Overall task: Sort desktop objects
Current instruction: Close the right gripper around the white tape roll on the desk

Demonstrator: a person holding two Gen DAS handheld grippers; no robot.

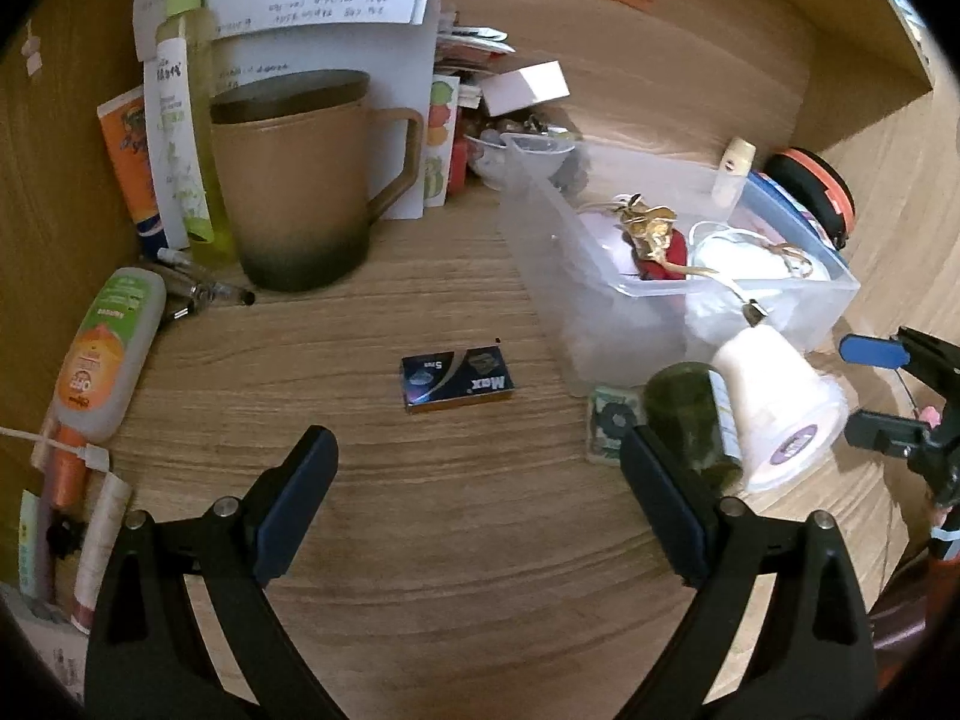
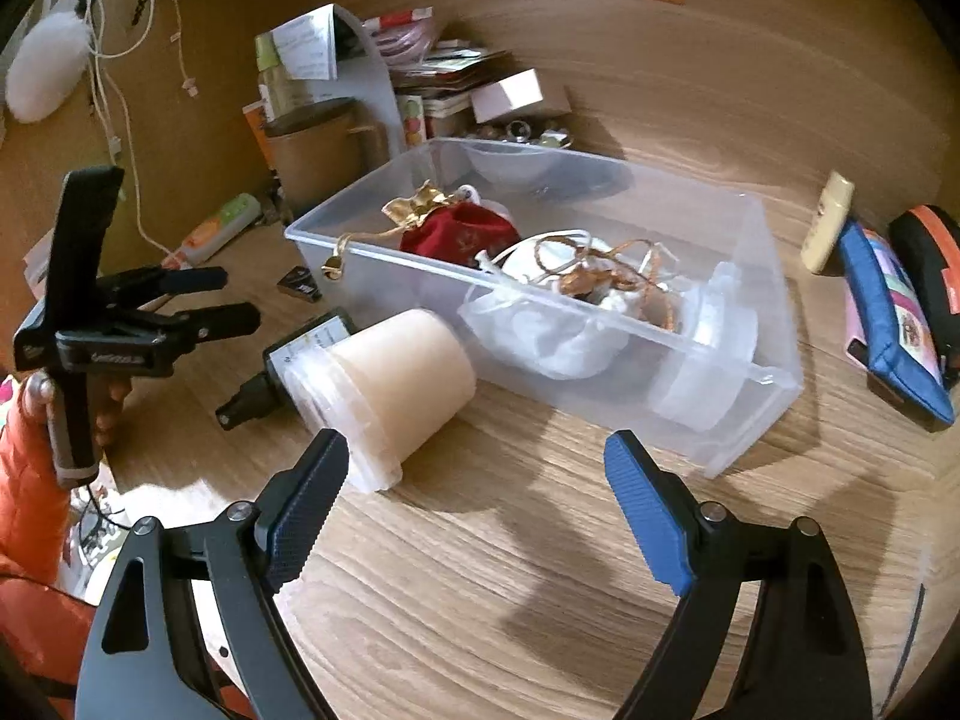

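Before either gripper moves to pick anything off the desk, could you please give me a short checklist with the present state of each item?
1. Left gripper open and holding nothing: ok.
2. Right gripper open and holding nothing: ok.
3. Small dark blue cardboard box lies alone on the wooden desk, ahead of the left fingers: ok.
4. Cream plastic jar lies on its side, near the right fingers: ok.
5. Clear plastic bin has room left: cannot tell; pouches and cords already fill much of it.
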